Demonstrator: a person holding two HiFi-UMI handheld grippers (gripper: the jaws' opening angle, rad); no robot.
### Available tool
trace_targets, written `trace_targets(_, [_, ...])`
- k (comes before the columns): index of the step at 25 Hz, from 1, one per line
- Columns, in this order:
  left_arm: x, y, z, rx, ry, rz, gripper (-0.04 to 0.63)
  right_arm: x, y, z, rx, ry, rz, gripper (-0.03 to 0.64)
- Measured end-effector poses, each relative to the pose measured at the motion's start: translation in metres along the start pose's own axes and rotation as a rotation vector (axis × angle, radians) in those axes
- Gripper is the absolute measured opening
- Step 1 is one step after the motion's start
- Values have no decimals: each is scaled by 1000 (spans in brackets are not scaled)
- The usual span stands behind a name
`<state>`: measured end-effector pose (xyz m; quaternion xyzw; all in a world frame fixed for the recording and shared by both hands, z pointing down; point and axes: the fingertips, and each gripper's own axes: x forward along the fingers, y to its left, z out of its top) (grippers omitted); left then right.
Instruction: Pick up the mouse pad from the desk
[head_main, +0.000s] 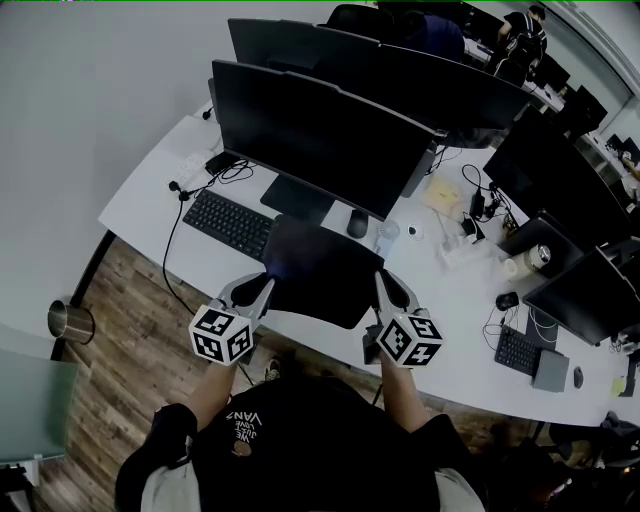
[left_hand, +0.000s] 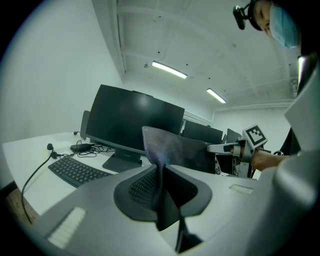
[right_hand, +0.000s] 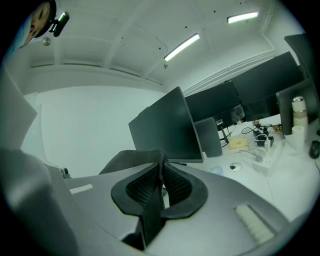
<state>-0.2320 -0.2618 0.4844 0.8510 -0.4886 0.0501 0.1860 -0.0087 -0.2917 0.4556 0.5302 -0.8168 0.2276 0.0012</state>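
both jaws are nearly closed, each pinching a thin side edge of the mouse pad (head_main: 318, 268) — left hand-held gripper (head_main: 268, 287) on its left edge, right hand-held gripper (head_main: 384, 285) on its right; the pad hangs slung between them and looks lifted off the desk (head_main: 150, 205), just in front of the monitor (head_main: 320, 140); the risk is that skimpy grip — pull the hands apart unevenly and the floppy sheet could slip out of one side and swing down onto the keyboard (head_main: 228, 224)
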Motion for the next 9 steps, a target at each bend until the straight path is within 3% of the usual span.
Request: trace_targets(9, [-1, -7, -4, 5, 1, 5, 48, -6, -3, -3, 1, 3, -2, 40])
